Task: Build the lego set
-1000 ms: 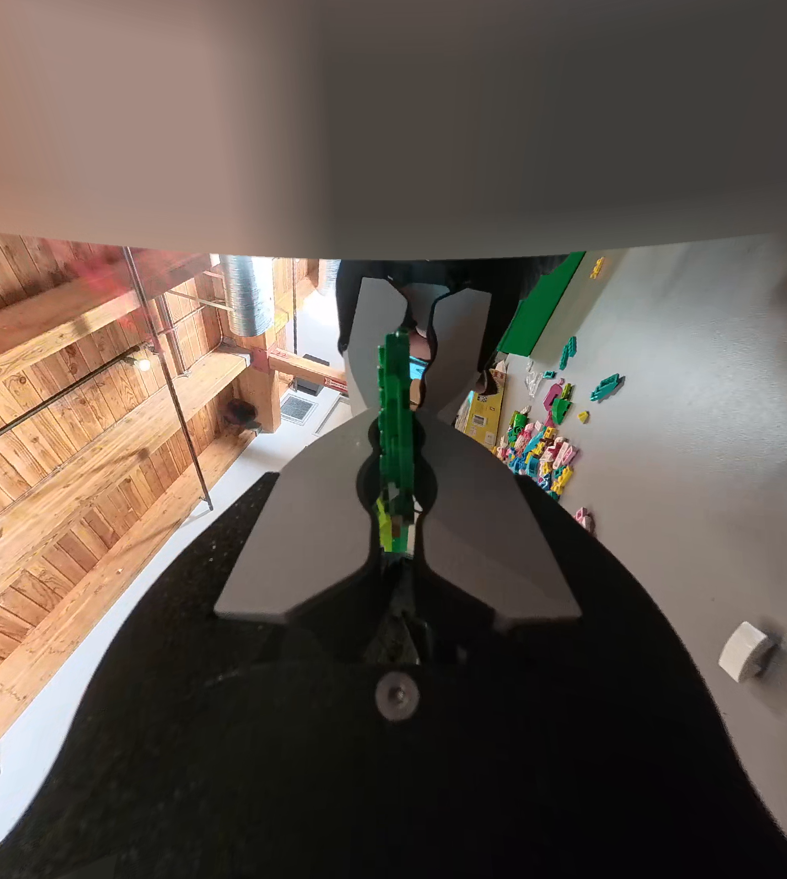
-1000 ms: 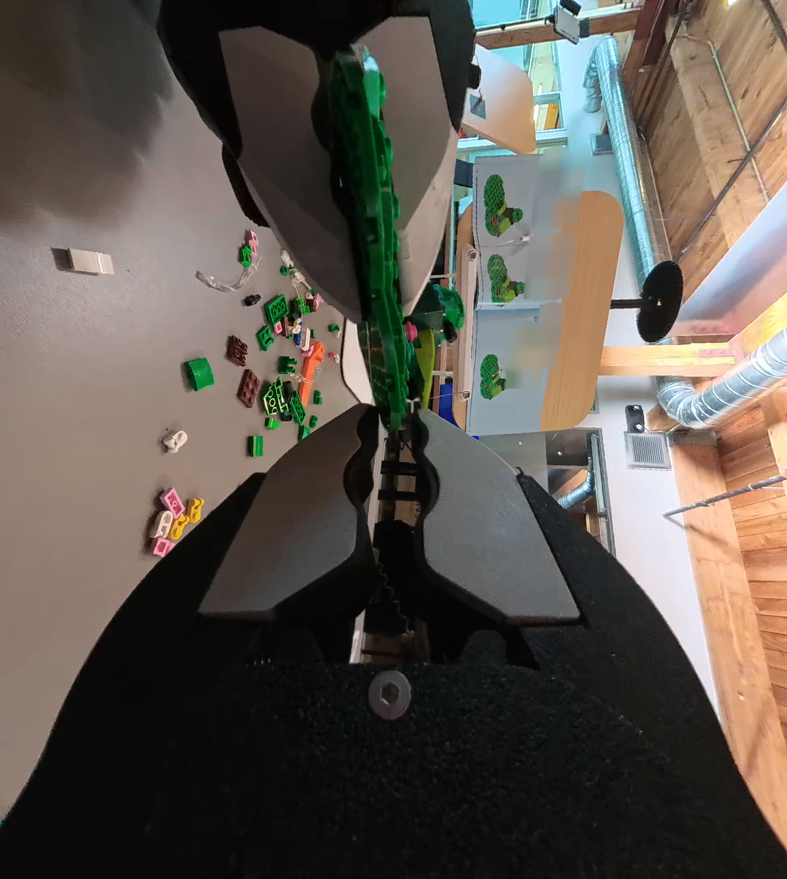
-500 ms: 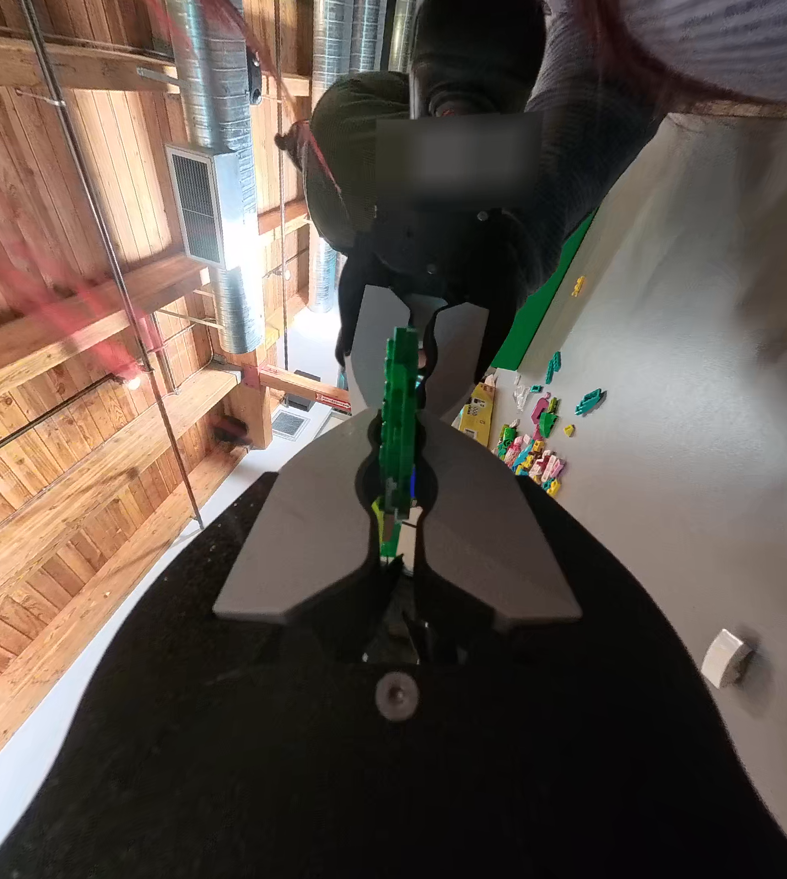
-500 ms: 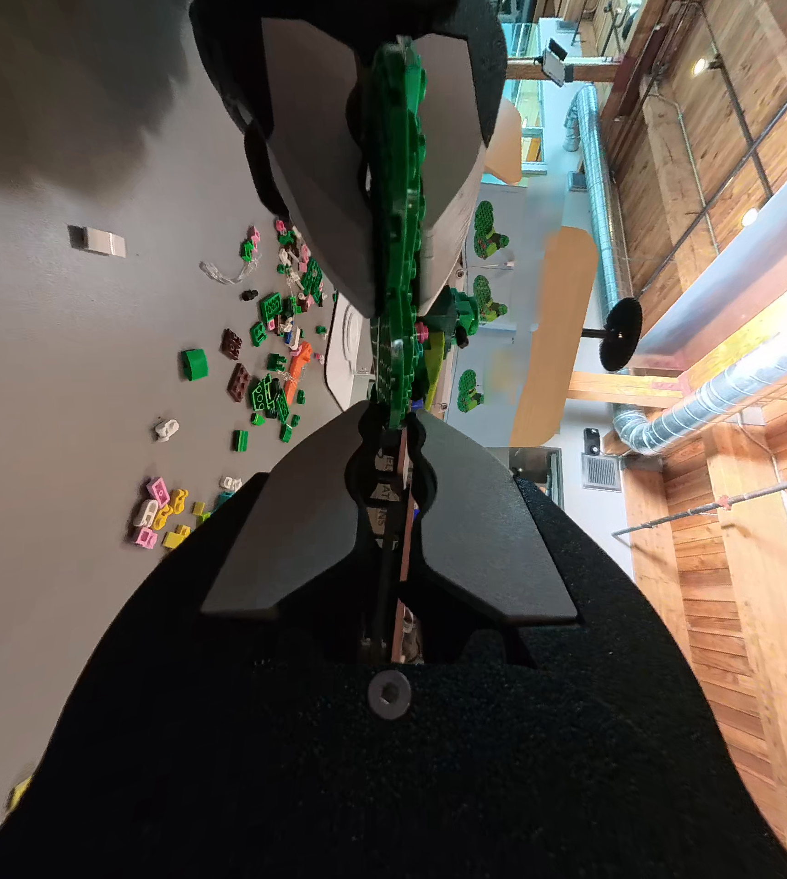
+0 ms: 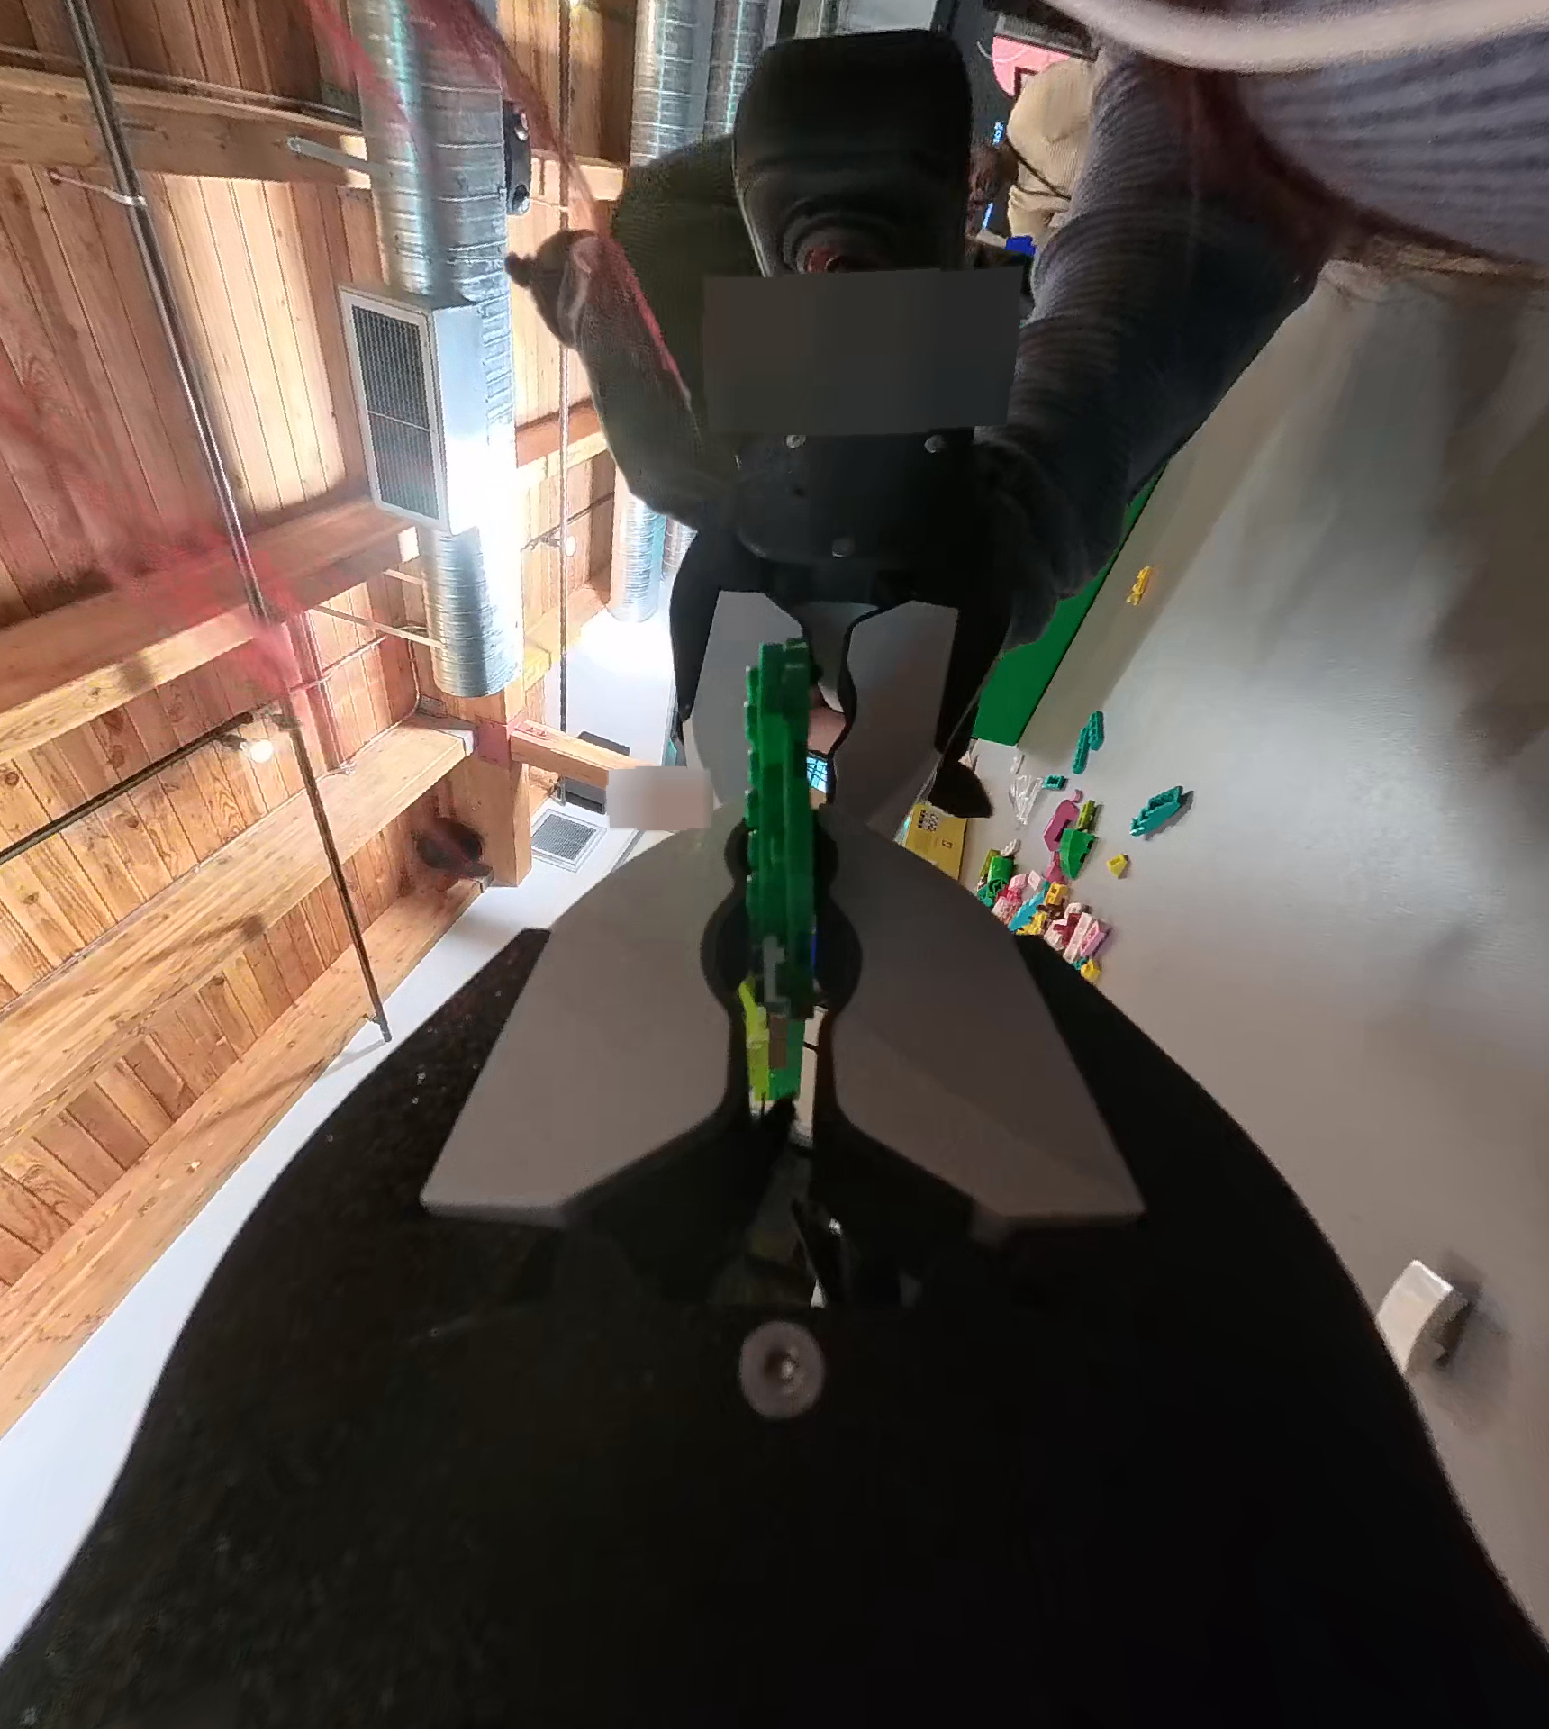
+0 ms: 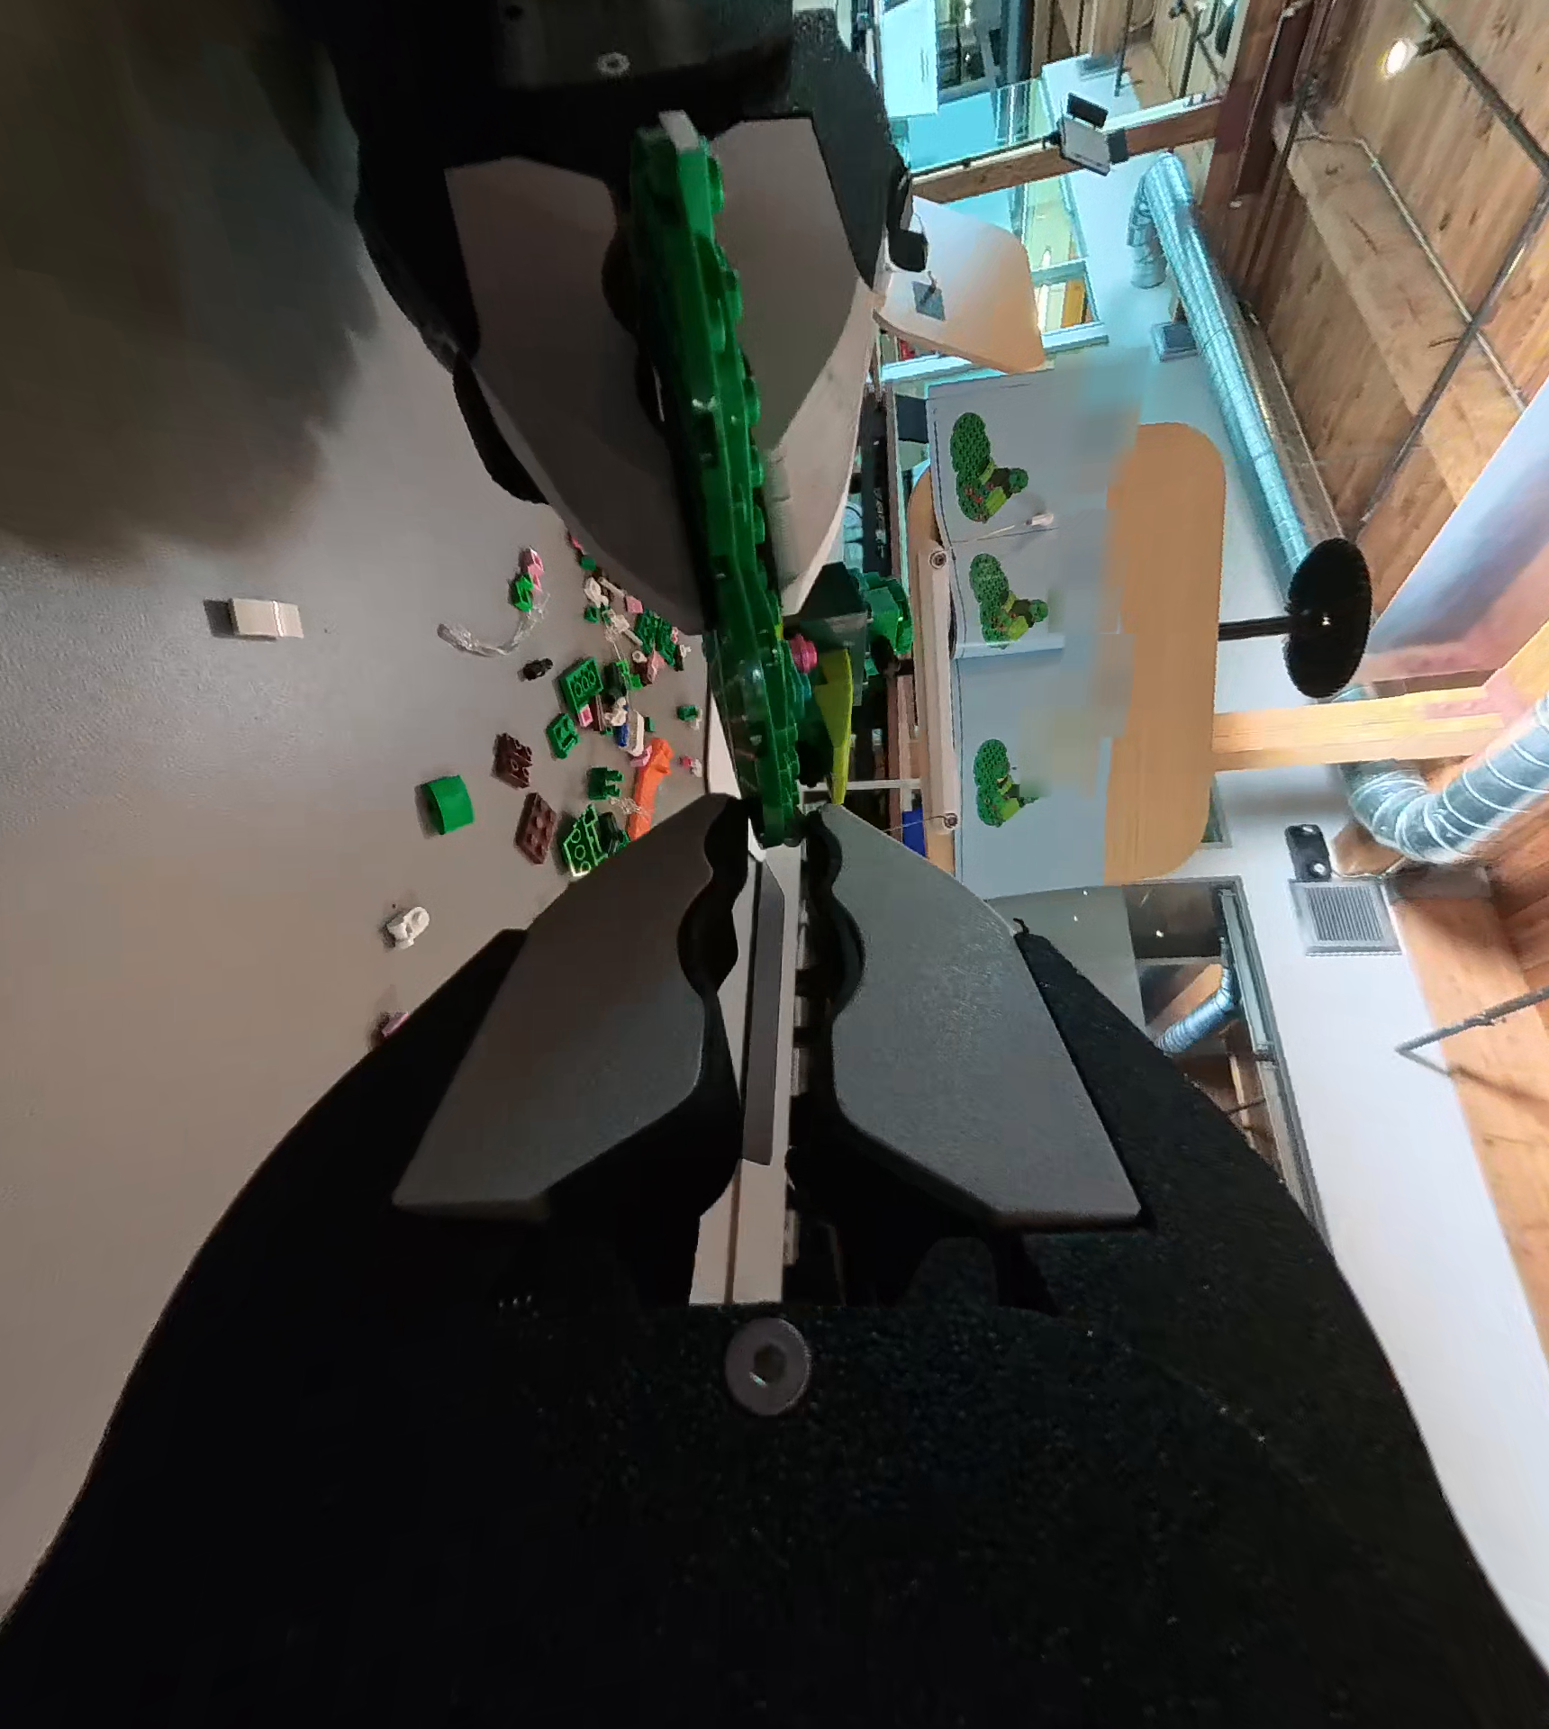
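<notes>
Your left gripper [image 5: 780, 898] is clamped on the green lego plate assembly [image 5: 780, 842], which stands edge-on between its grey fingers. Your right gripper [image 6: 775, 823] faces it from the opposite end, its fingertips pinching the near edge of the same assembly [image 6: 733, 561], with only a narrow gap between the fingers. The assembly is held up off the grey table [image 6: 144, 795], spanning the two grippers. Beside the assembly on the table lies a scatter of loose bricks [image 6: 584, 711], mostly green, brown and pink. Beyond the assembly an open instruction booklet [image 6: 1014, 608] stands upright.
</notes>
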A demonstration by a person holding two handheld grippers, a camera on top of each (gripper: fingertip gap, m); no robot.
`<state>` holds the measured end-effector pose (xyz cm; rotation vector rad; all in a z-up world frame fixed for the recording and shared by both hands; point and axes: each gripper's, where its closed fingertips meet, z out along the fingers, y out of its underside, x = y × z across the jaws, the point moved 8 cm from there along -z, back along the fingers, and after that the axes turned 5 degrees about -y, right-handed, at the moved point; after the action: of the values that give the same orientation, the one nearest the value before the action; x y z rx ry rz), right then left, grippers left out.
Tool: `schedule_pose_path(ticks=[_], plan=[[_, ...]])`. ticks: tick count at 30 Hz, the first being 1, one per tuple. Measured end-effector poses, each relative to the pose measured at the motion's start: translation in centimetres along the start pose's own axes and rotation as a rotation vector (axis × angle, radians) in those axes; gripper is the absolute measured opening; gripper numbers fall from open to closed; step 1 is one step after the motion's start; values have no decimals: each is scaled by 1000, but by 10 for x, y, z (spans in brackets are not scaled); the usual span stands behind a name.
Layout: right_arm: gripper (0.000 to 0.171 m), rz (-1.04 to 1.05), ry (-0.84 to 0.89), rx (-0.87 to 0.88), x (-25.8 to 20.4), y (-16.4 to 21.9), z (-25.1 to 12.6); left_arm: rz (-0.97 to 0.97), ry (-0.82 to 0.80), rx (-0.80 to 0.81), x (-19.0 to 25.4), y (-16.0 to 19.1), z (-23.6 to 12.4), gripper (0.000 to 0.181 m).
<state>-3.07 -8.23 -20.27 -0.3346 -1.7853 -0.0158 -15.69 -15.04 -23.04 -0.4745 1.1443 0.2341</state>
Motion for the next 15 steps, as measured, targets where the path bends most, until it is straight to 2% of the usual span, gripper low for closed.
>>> schedule_pose_path(ticks=[15], plan=[[18,86,-30,42,3,-1,-4,9,8,19,1,-3,0,8]])
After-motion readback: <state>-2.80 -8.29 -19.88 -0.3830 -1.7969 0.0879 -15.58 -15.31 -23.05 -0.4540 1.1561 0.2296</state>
